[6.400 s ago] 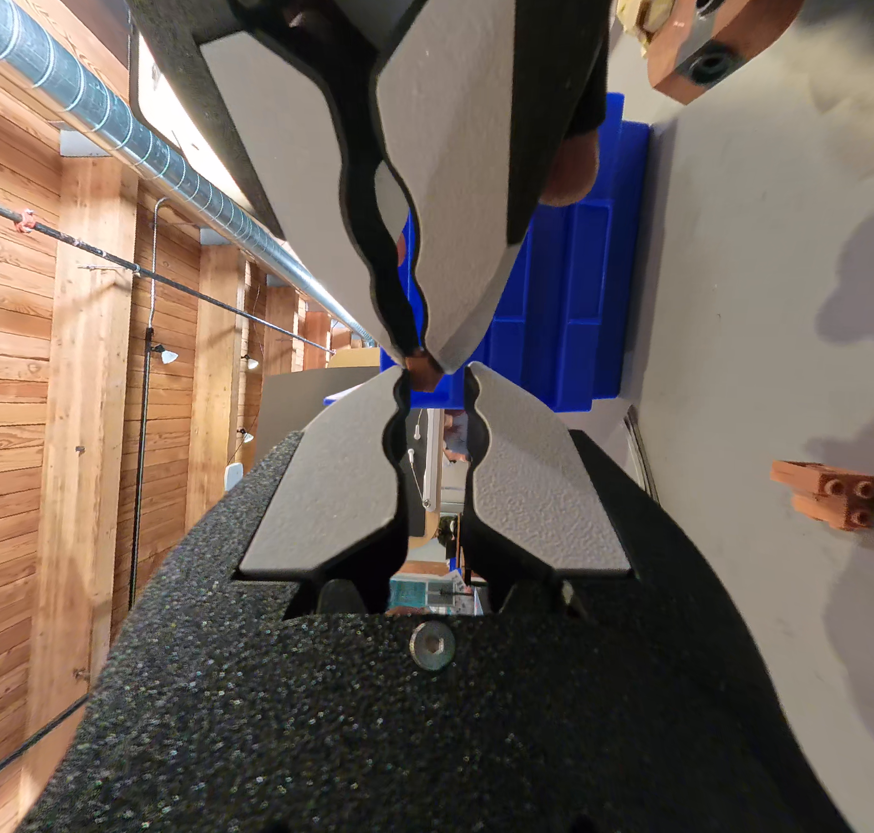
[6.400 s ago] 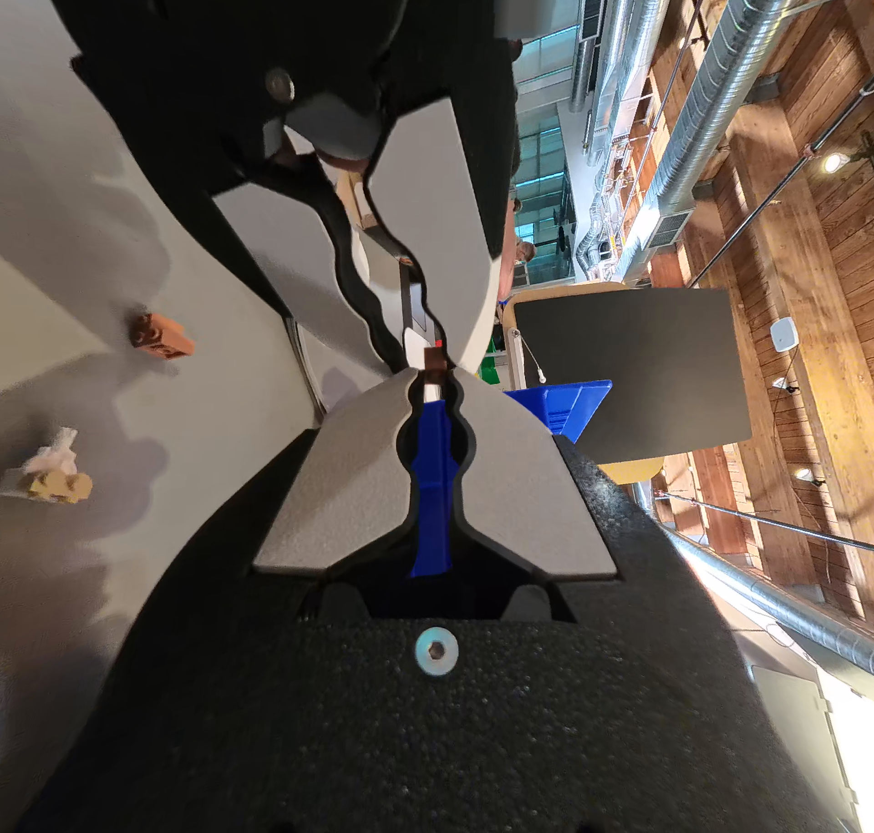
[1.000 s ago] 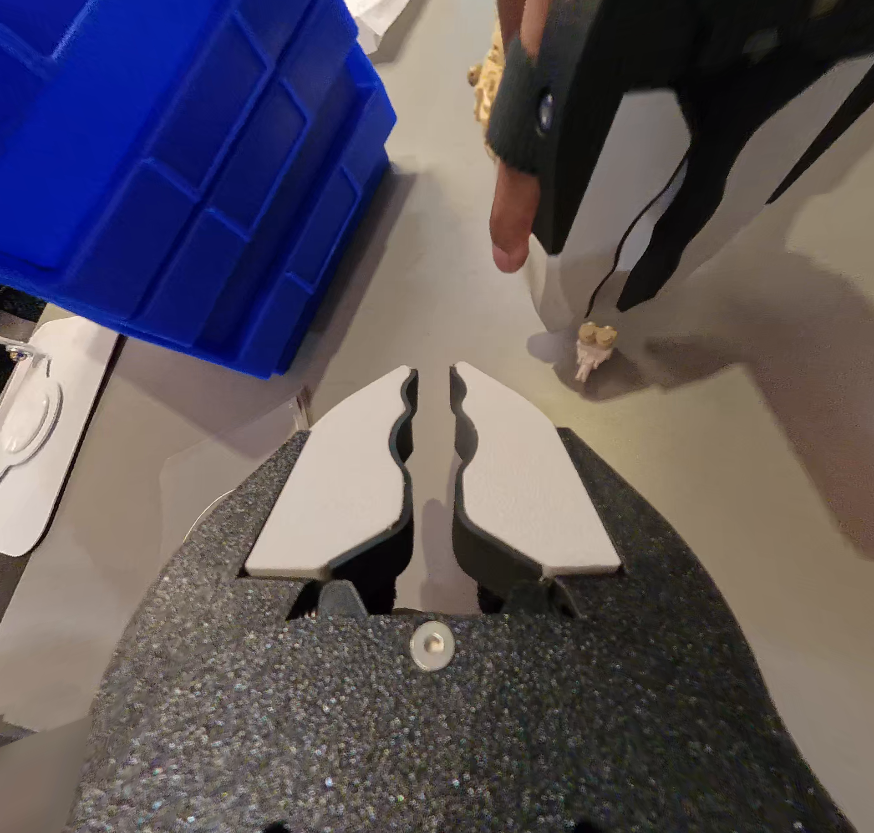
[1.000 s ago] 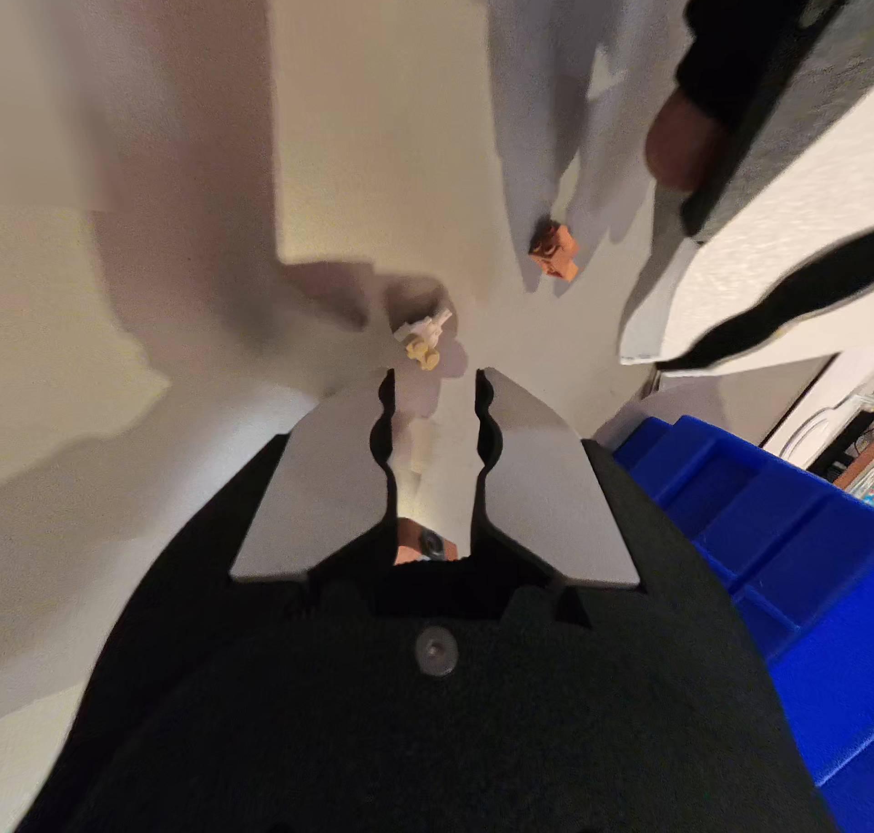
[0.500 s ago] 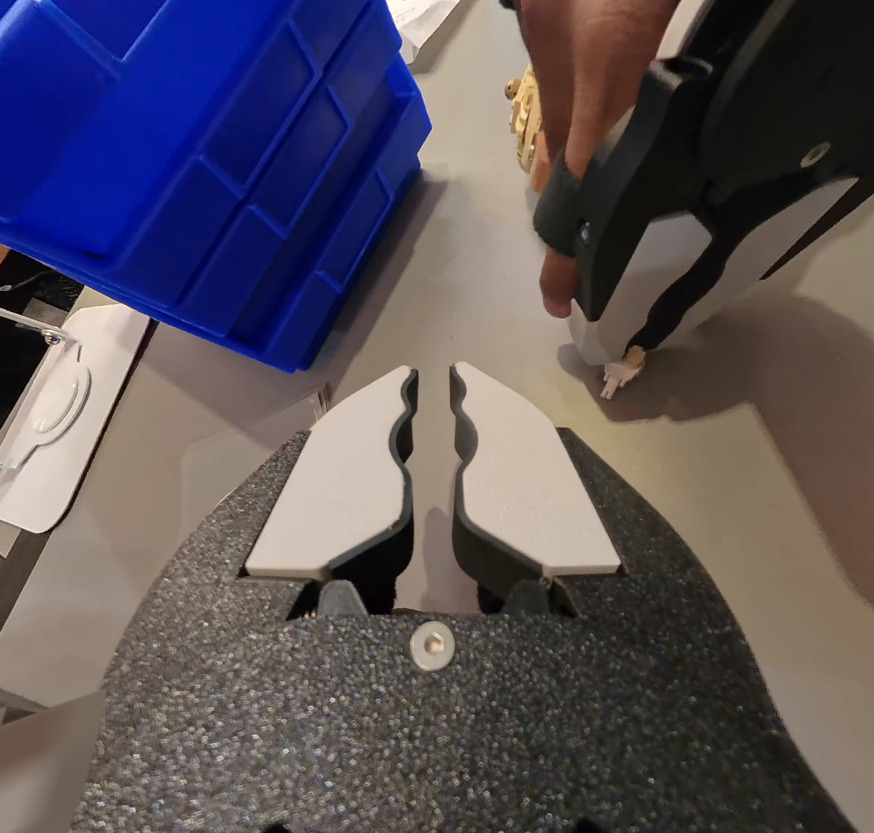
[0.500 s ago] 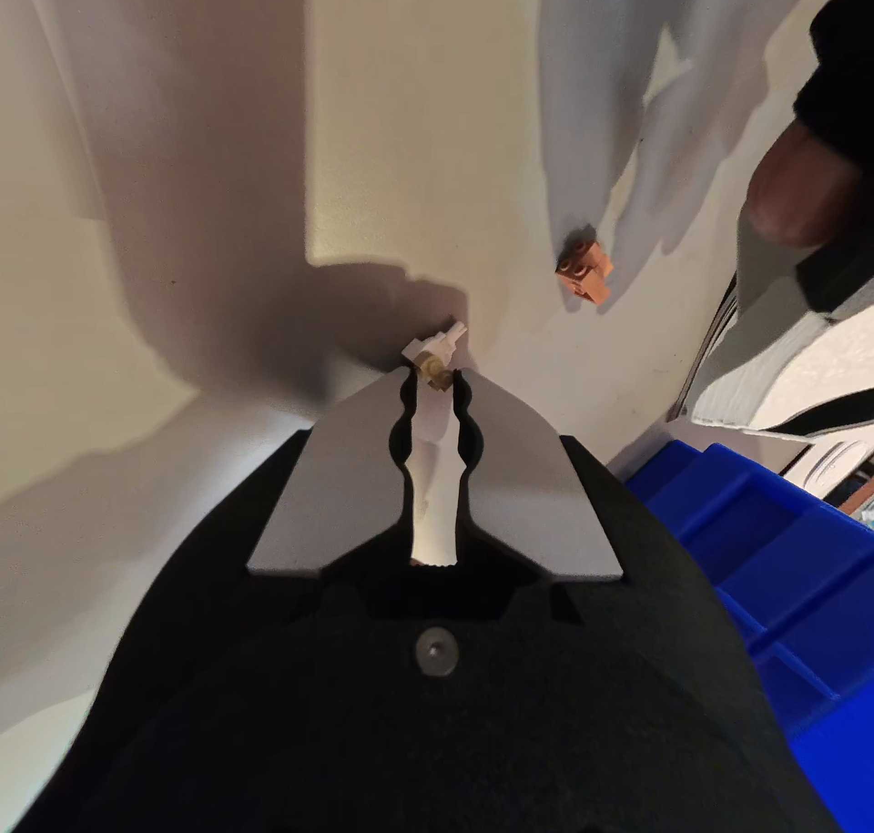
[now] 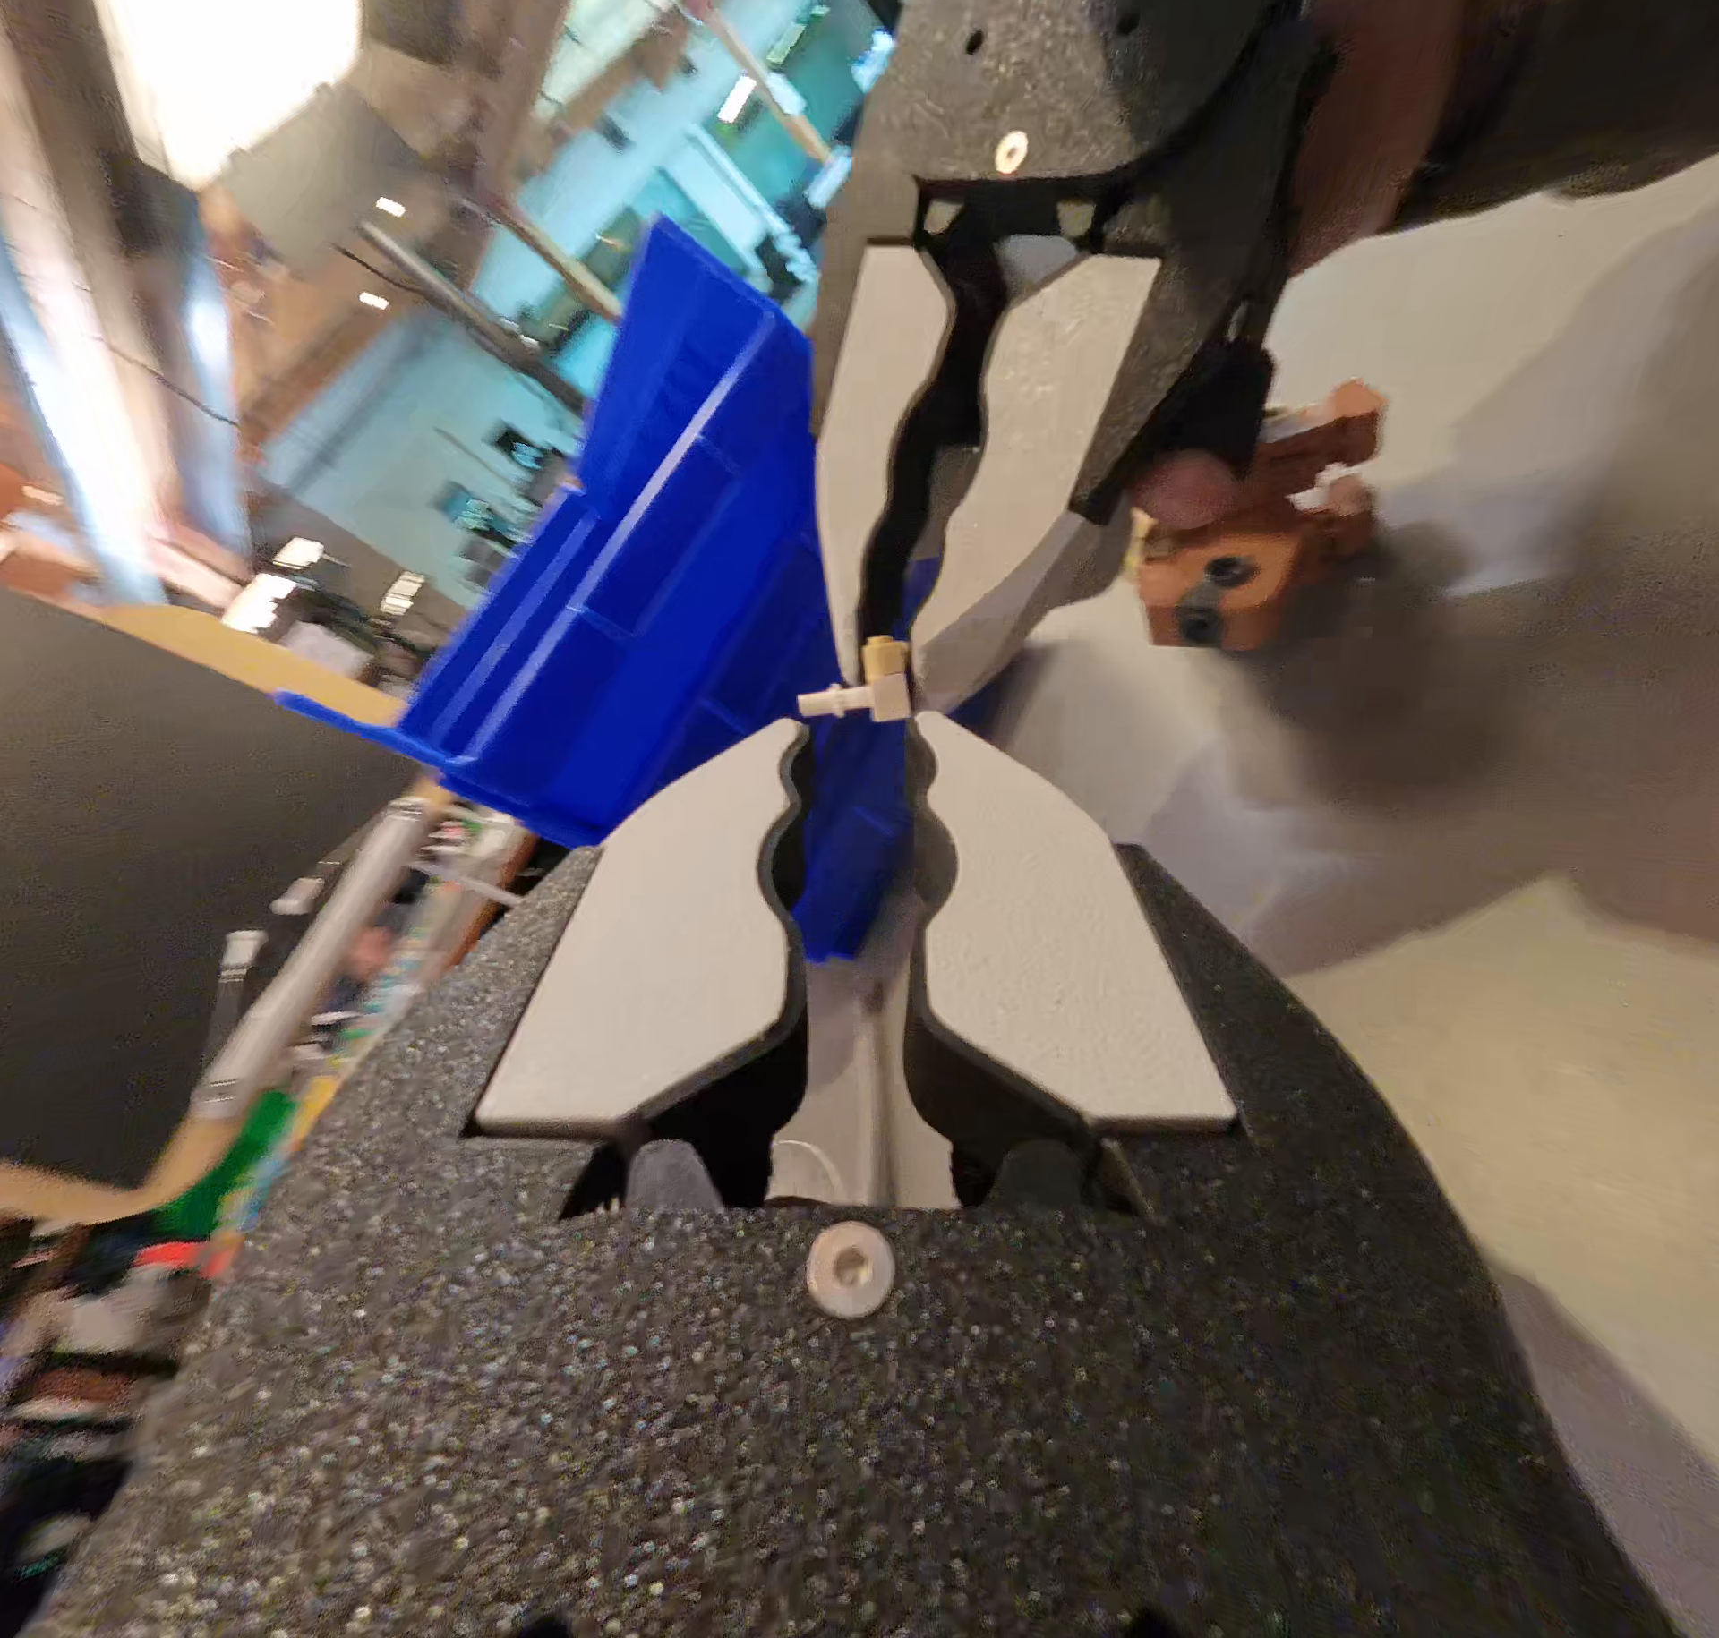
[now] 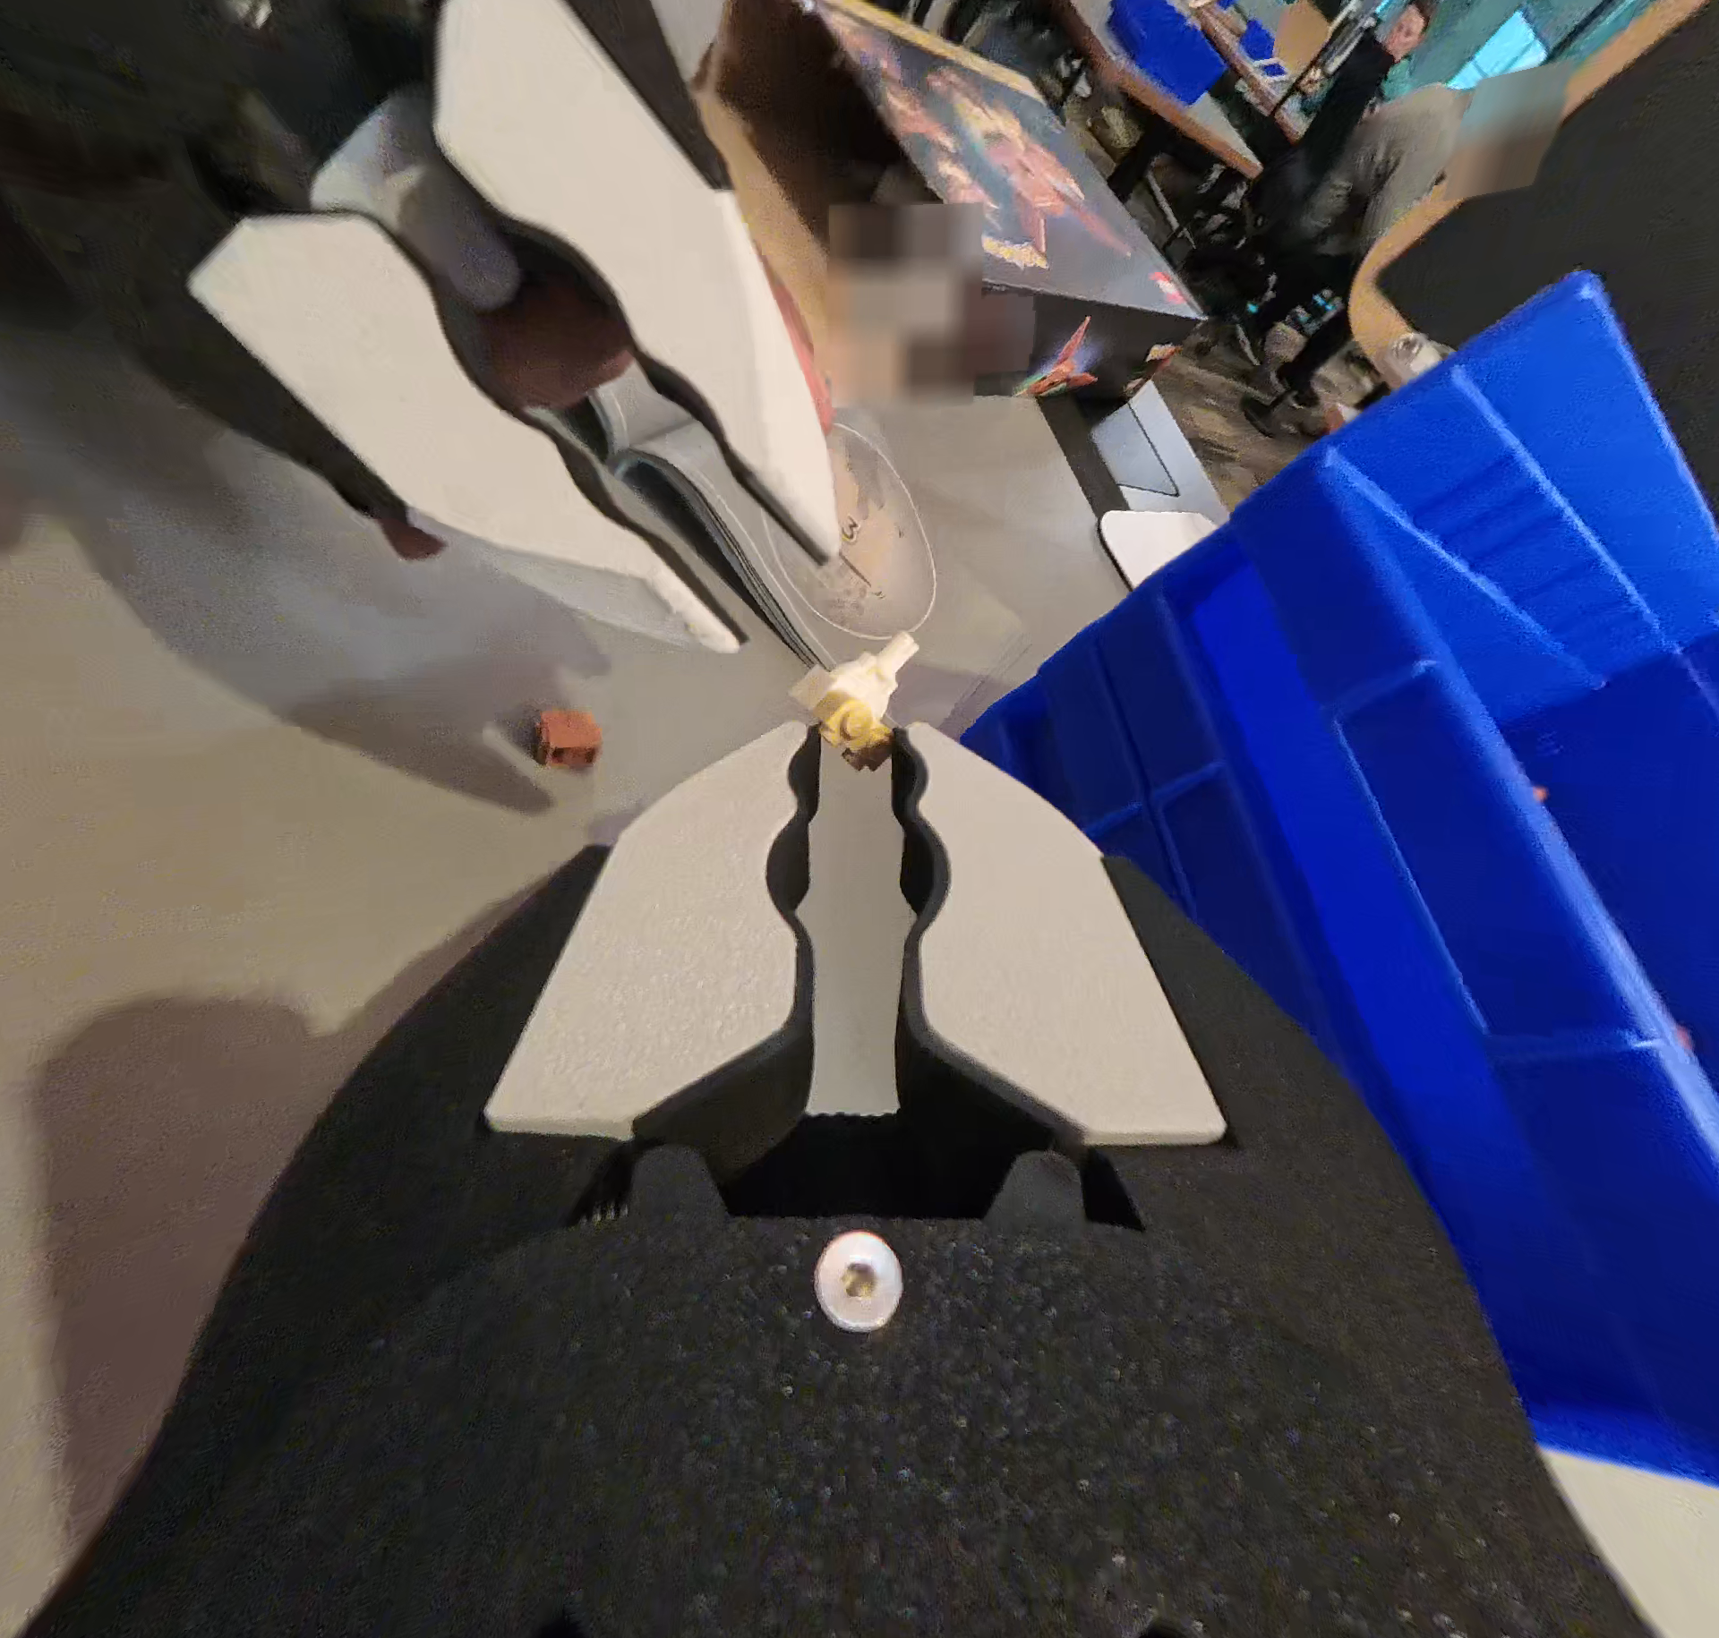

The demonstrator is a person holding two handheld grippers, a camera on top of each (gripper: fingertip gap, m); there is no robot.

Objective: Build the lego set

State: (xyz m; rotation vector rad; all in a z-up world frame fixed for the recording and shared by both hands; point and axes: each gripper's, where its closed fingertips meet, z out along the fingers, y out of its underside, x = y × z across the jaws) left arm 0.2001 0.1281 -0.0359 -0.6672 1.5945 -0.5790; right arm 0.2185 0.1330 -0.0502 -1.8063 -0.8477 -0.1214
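My right gripper (image 8: 853, 730) is shut on a small tan and white lego piece (image 8: 851, 696) and holds it in the air, above the grey table (image 8: 233, 849). The white peg end sticks out past the fingertips. In the left wrist view the right gripper (image 7: 895, 656) comes down from the top with the piece (image 7: 870, 682) at its tips. My left gripper (image 7: 862, 727) faces it tip to tip, just short of the piece, its jaws a little apart and empty. It also shows in the right wrist view (image 8: 781, 594). A brown lego build (image 7: 1246, 561) lies on the table behind the right gripper.
A blue bin (image 7: 651, 589) stands close beside both grippers and fills the right of the right wrist view (image 8: 1442, 803). A single brown brick (image 8: 567, 738) lies on the table. A lego box (image 8: 939, 133) and a clear bag (image 8: 874, 561) lie farther back. People stand in the background. My two grippers' fingertips are within a few centimetres of each other. From either gripper's tips it is about 11 cm to the single brown brick (image 8: 567, 738).
My right gripper shut on the small piece on the table and lifted it. Both grippers rose and tilted up, and now meet tip to tip. The left jaws opened slightly.
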